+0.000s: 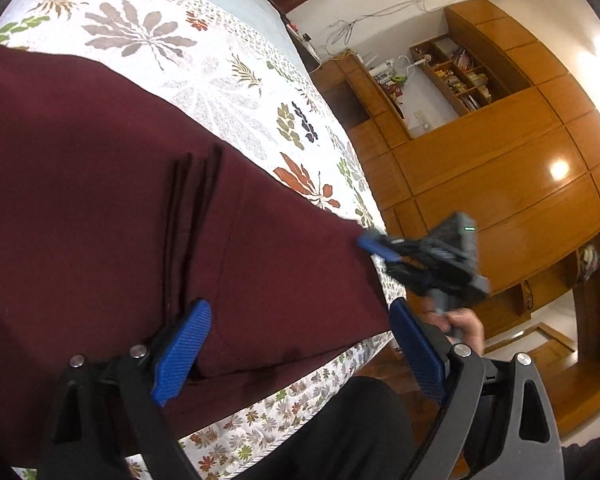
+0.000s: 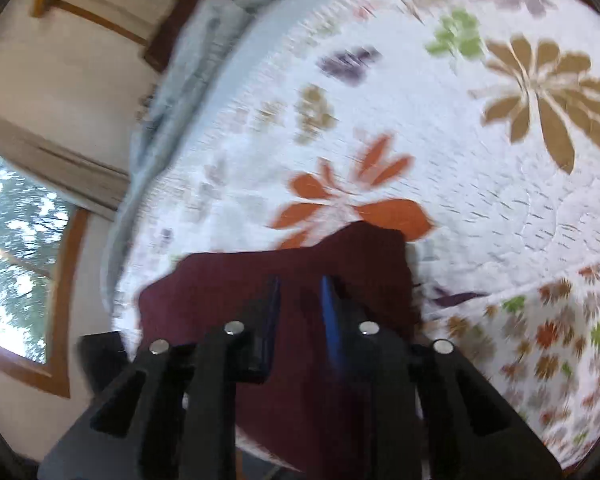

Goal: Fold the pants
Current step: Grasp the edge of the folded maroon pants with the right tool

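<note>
Maroon pants (image 1: 100, 184) lie spread on a floral bedspread (image 1: 188, 56), reaching the bed's near edge. My left gripper (image 1: 300, 344) is open, its blue pads (image 1: 182, 350) on either side of the pants' near corner, just above the cloth. My right gripper (image 1: 374, 246) shows in the left wrist view at the pants' right edge. In the blurred right wrist view my right gripper (image 2: 300, 304) has its jaws close together on a bunched fold of the pants (image 2: 260, 280), lifted a little off the bedspread (image 2: 420, 120).
A wooden wardrobe and shelves (image 1: 500, 152) stand beyond the bed's right side. A light blue sheet (image 2: 188, 80) lies at the far end of the bed. A window (image 2: 20, 248) is on the wall. My dark-clothed leg (image 1: 340, 432) is at the bed's edge.
</note>
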{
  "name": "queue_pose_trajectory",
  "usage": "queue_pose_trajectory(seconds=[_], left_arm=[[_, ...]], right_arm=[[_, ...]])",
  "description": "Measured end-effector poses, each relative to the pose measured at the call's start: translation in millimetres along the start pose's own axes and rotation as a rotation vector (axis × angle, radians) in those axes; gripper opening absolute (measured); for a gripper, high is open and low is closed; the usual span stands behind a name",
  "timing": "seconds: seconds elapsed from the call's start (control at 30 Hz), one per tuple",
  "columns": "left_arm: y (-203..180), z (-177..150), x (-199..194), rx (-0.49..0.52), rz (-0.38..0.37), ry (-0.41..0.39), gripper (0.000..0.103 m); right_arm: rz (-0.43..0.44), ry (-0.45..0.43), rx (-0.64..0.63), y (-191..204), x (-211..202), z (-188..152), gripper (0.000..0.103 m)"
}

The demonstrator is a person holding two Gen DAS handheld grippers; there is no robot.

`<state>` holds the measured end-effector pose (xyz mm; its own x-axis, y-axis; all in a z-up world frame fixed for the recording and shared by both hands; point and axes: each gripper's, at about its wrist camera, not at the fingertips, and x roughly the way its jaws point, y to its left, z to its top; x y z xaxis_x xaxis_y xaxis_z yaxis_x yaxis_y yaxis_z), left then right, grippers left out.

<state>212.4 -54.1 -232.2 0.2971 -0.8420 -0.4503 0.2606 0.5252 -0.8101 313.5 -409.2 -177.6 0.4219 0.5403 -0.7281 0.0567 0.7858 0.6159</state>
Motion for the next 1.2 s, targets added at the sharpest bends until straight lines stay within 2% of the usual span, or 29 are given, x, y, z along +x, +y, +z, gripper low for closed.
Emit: queue_pose_trajectory(seconds=[0.03, 0.07, 0.1, 0.13, 0.23, 0.27, 0.33, 0.37, 0.43, 0.5, 0.67, 0.77, 0.87, 1.07, 1.2], left_arm=[[-0.2, 0.9, -0.9, -0.009, 0.000, 0.000, 0.091], [-1.3, 1.7, -4.4, -0.023, 0.003, 0.001, 0.091], [-3.6, 1.9, -13.9, -0.044, 0.003, -0.005, 0.091], [-6.4, 1.2, -26.9, -0.055, 0.001, -0.026, 0.091], [-5.1, -10.6, -79.1, -0.115, 0.059, -0.134, 0.091], [2.8, -20.3, -105.0, -0.176, 0.116, -0.192, 0.091], [16.9, -37.2, -140.0, -0.273, 0.232, -0.278, 0.091], [26.7, -48.7, -162.5, -0.336, 0.321, -0.328, 0.091], [42.0, -65.7, -192.3, -0.440, 0.416, -0.404, 0.091], [57.0, -80.6, -215.8, -0.540, 0.448, -0.465, 0.091], [90.0, -92.7, -250.6, -0.655, 0.417, -0.545, 0.091], [111.7, -93.7, -259.8, -0.729, 0.375, -0.564, 0.091], [131.2, -86.2, -258.2, -0.781, 0.349, -0.561, 0.091], [159.5, -73.3, -254.5, -0.821, 0.343, -0.561, 0.091], [161.7, -63.8, -253.6, -0.793, 0.370, -0.565, 0.092]], right_arm=[[-0.019, 0.012, 0.008, -4.6, 4.7, 2.0, 0.000], [-0.025, 0.023, 0.017, -5.0, 4.5, 3.5, 0.001], [-0.029, 0.025, 0.007, 0.6, 0.4, 3.4, 0.007], [-0.039, 0.023, -0.020, 10.9, -5.1, 4.2, 0.023], [-0.028, 0.027, -0.137, 61.9, -23.1, 7.0, 0.038], [-0.015, 0.041, -0.181, 79.7, -24.6, 8.4, 0.041], [0.023, 0.089, -0.288, 127.3, -21.8, 9.7, 0.072], [0.042, 0.121, -0.339, 148.3, -15.7, 11.3, 0.077], [0.076, 0.226, -0.478, 205.1, 10.6, 11.4, 0.080], [0.085, 0.328, -0.609, 259.0, 42.9, 6.4, 0.085], [0.048, 0.529, -0.876, 367.8, 124.1, -26.1, 0.085], [0.045, 0.622, -0.989, 411.7, 167.5, -47.2, 0.087], [0.019, 0.696, -1.057, 443.4, 212.8, -58.9, 0.088], [-0.008, 0.795, -1.114, 471.9, 275.8, -67.9, 0.088], [0.005, 0.848, -1.113, 485.8, 306.7, -67.8, 0.088]])
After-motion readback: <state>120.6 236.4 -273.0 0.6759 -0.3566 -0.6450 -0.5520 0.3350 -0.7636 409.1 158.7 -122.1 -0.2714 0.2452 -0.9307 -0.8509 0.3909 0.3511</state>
